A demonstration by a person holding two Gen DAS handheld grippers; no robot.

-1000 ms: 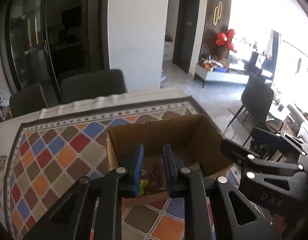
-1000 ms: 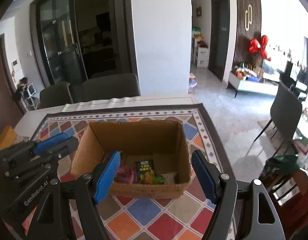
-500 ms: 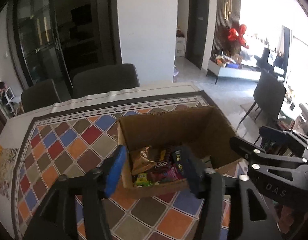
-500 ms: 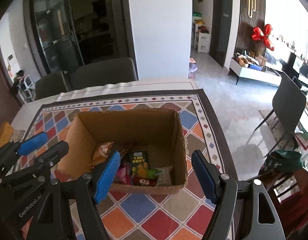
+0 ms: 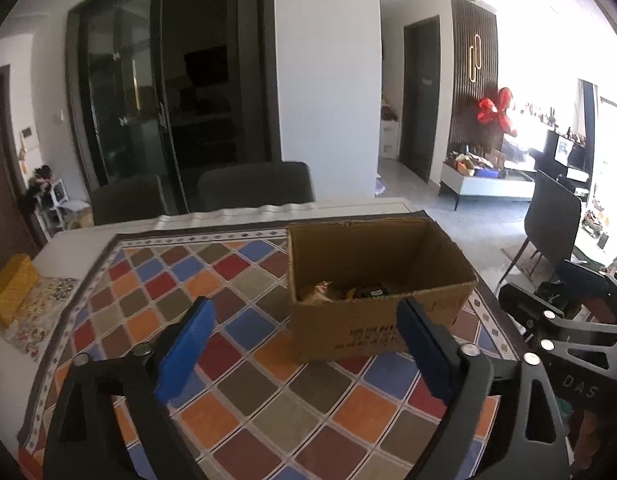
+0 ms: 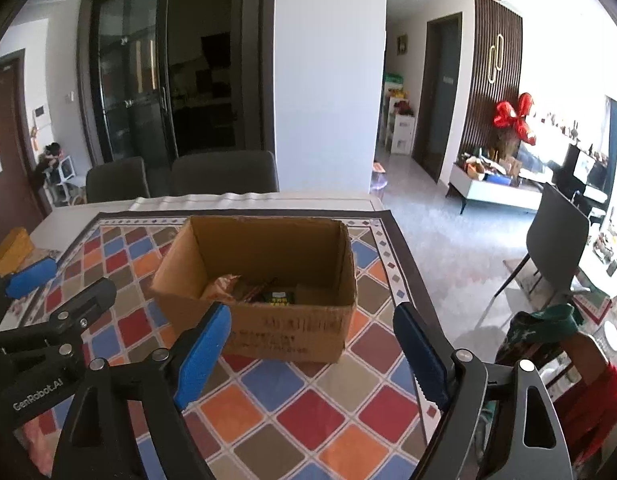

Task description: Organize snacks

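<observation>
An open cardboard box stands on the colourful diamond-patterned tablecloth. Several snack packets lie inside, partly hidden by the front wall. My left gripper is open and empty, held back from the box on its near left side; it also shows in the right wrist view. My right gripper is open and empty in front of the box; it also shows in the left wrist view.
Two dark chairs stand at the table's far side. A yellow packet lies on a floral cloth at the left edge. Another dark chair stands off the table's right. The table's right edge is close to the box.
My left gripper opened over the box and let a snack drop in, then pulled back and to the left. My right gripper also drew back a little, staying open.
</observation>
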